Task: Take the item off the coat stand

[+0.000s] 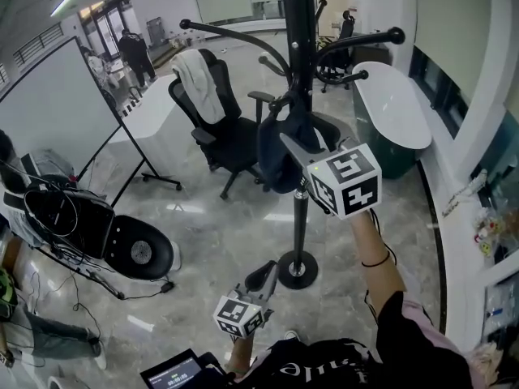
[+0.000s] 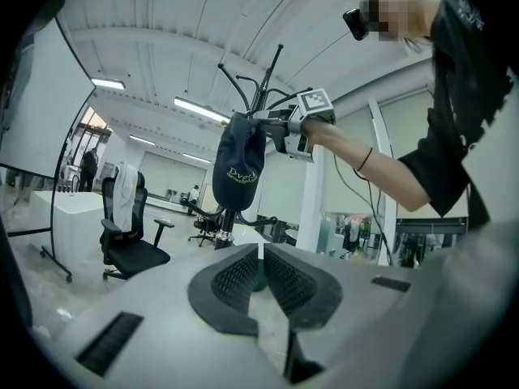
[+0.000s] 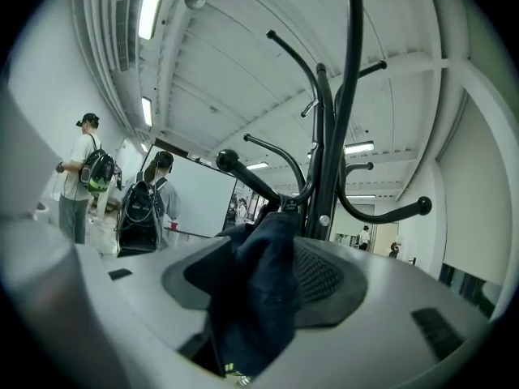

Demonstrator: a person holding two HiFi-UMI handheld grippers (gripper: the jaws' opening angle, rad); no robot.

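Looking down, the cap (image 1: 280,156) hangs from a hook on the coat stand (image 1: 300,225). Your left gripper (image 2: 259,259) is clenched on nothing. Your right gripper (image 3: 280,254) is spread wide around the cap, not pinching it. I think you should squeeze next, then lift it off.

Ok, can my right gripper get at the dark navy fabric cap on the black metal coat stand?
Probably yes: the dark navy fabric cap already lies between the right gripper's open jaws, nothing blocking, while hanging from the black metal coat stand.
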